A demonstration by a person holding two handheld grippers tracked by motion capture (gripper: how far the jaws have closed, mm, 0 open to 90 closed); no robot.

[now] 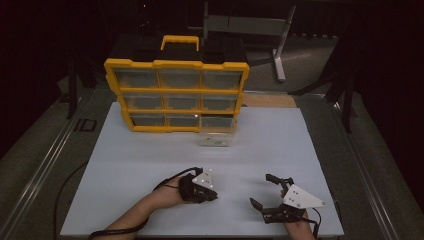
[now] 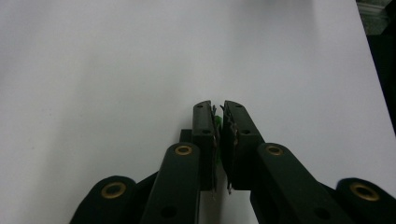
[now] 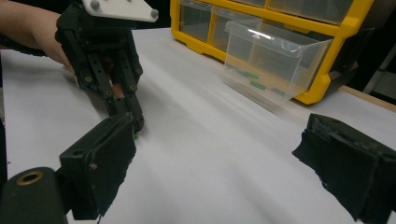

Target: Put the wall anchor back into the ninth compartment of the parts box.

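Left gripper (image 2: pixel 217 112) clenched on what looks like a small green plastic piece (image 2: pixel 218 122); clear plastic drawer (image 1: pixel 216 136) lies ahead, right gripper (image 1: pixel 269 192) released.

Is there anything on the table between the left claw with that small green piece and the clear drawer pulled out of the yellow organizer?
Nothing visible. The left claw pinches the green piece, and only bare white table lies between it and the clear drawer.
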